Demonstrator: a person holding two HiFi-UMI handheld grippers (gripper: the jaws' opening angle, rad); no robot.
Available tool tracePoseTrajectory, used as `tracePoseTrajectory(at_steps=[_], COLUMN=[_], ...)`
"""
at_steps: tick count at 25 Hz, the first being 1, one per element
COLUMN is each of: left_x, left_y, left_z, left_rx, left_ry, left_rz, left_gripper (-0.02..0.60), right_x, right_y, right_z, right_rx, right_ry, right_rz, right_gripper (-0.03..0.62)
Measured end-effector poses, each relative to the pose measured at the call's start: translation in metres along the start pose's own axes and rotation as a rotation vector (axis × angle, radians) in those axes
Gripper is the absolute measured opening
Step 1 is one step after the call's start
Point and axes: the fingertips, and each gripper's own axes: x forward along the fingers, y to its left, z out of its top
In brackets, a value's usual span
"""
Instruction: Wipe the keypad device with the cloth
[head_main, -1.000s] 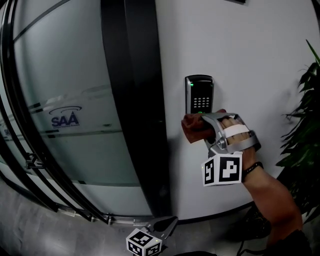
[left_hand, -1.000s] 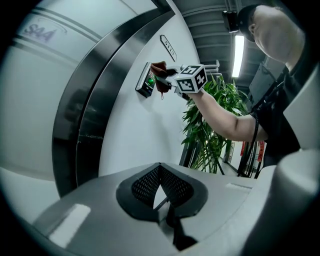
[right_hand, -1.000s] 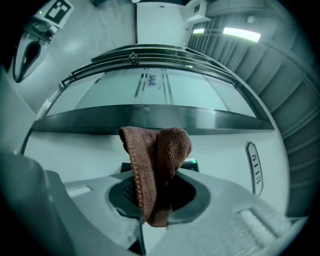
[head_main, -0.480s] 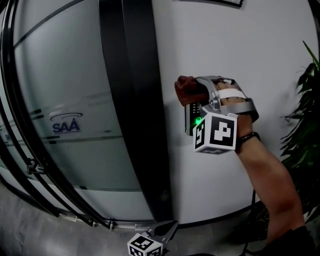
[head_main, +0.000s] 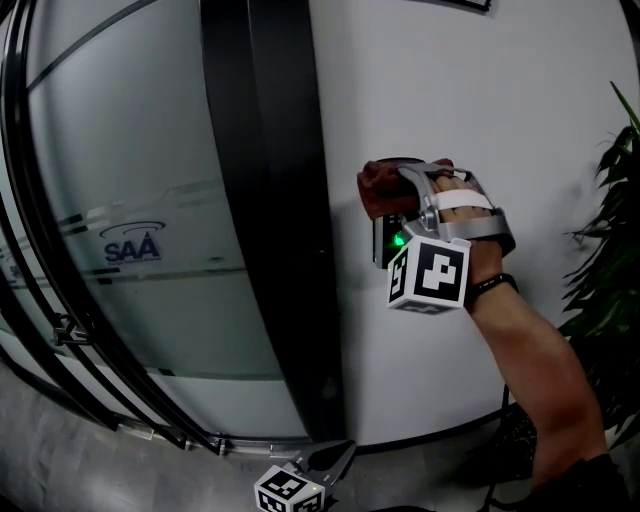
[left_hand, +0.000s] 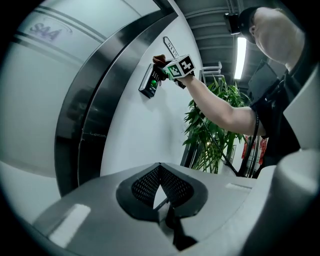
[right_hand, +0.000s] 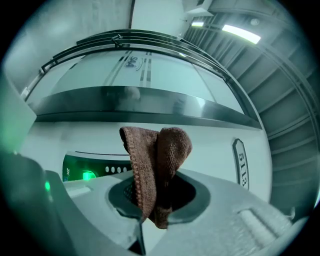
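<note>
The dark keypad device (head_main: 384, 243) hangs on the white wall, a green light (head_main: 397, 240) glowing on it. My right gripper (head_main: 396, 186) is shut on a brown cloth (head_main: 377, 189) and presses it against the keypad's top, hiding most of the device. The right gripper view shows the cloth (right_hand: 156, 161) folded between the jaws, with the keypad (right_hand: 95, 167) just behind it. The left gripper (head_main: 332, 458) hangs low near the floor, shut and empty. From the left gripper view, the keypad (left_hand: 149, 83) and the cloth (left_hand: 158, 60) are far off, up on the wall.
A black door post (head_main: 268, 200) and a curved frosted glass panel with a logo (head_main: 131, 246) stand left of the keypad. A leafy plant (head_main: 610, 250) is at the right. A number plate (right_hand: 240, 163) is fixed to the wall above the keypad.
The right gripper carried the cloth from the keypad's lower edge up over its face to the top, then eased slightly down. The left gripper stayed put.
</note>
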Motion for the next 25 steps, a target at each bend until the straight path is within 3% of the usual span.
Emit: tracePoseTrajectory(at_steps=[25], left_x=[0.004], left_y=[-0.005], left_z=[-0.002], left_rx=[0.009], left_ry=[0.023], left_rz=[-0.013], left_gripper=[0.017], right_x=[-0.019], right_y=[0.053], right_z=[-0.007], right_rx=[0.017], right_ry=[-0.010], right_rz=[0.078], right_gripper=[0.055])
